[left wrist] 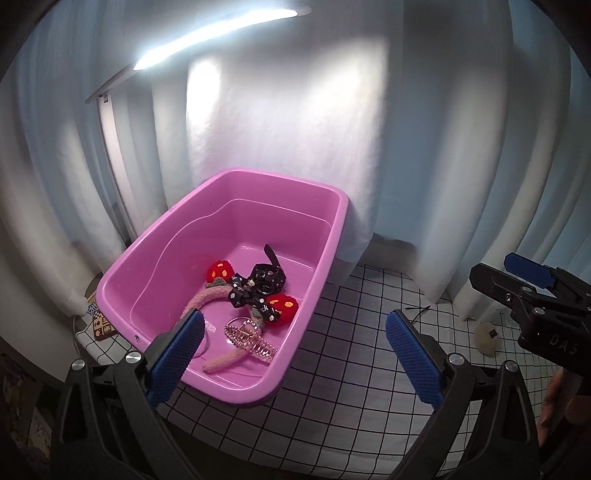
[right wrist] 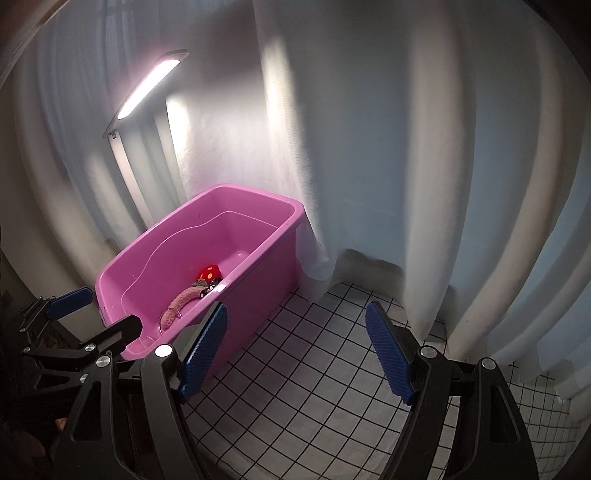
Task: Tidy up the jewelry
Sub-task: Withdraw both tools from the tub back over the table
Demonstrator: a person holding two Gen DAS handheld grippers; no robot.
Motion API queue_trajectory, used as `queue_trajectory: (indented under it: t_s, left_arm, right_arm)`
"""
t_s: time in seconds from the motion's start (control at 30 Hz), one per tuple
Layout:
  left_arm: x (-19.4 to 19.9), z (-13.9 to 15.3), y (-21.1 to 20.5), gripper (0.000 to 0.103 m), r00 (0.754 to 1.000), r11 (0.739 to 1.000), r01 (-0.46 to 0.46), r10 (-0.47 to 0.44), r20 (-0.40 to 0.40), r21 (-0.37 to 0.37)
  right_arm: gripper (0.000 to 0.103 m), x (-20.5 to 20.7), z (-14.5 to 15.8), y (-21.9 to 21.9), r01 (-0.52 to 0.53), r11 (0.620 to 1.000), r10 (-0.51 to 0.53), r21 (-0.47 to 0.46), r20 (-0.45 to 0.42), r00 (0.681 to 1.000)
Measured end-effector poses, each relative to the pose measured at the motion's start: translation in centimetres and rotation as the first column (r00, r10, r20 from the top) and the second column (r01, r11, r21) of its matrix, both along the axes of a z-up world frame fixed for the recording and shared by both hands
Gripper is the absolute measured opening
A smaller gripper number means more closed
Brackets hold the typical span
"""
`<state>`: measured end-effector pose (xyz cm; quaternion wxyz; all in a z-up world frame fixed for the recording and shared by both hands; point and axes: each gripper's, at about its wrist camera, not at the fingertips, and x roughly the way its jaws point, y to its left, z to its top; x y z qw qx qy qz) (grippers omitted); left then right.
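Two grippers, both spread wide, nothing between the pads. Left gripper [left wrist: 295,354] hangs over the near corner of the pink tub [left wrist: 155,254]; right gripper [right wrist: 295,354] is beside the tub, over the checked cloth [right wrist: 295,369]. Jewelry lies inside on the tub floor: plush headband [left wrist: 221,360], black bow [left wrist: 258,286], pink claw clip [left wrist: 253,338]. From the right wrist, the tub wall hides most of it. White curtain [left wrist: 288,110] behind; lamp [left wrist: 218,31] lit.

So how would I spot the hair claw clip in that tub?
Find the pink plastic tub on the white black-gridded cloth. On its floor, at the near end, lies the pale pink toothed claw clip, beside the fuzzy pink headband. It alone is shiny and spiky there.
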<state>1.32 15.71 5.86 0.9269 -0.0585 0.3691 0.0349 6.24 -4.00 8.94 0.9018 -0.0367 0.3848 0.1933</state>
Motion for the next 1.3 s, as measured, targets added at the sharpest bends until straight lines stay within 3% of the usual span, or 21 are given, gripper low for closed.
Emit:
queue_trajectory:
  t_s: [0.3,0.73,1.03,1.3]
  left_arm:
    - [1.2,-2.2,-4.4,0.097,0.99,0.99,0.133,-0.134,-0.037,-0.037]
    - [3.3,-5.9,-11.7,0.097,0.942,0.946,0.319,-0.324,-0.093,-0.063]
    - [6.2,-10.2,-16.1,0.097,0.912,0.926,0.372,-0.377,-0.16,-0.061]
    - [9.9,-14.1,-18.7,0.097,0.908,0.93,0.364,-0.365,-0.204,-0.044]
  right_arm:
    - [0.075,-4.3,-3.6,-10.0,0.231,0.973,-0.23,0.009,-0.067,0.971]
    - [0.075,-9.6,-8.6,-19.0,0.48,0.877,-0.476,-0.01,-0.146,0.867]
    - [0.075,-8.3,-12.1,-20.9,0.529,0.848,-0.525,-0.029,-0.179,0.832]
    - [0.075,-4.4,-15.4,-22.1,0.538,0.842,-0.533,-0.037,-0.21,0.82]
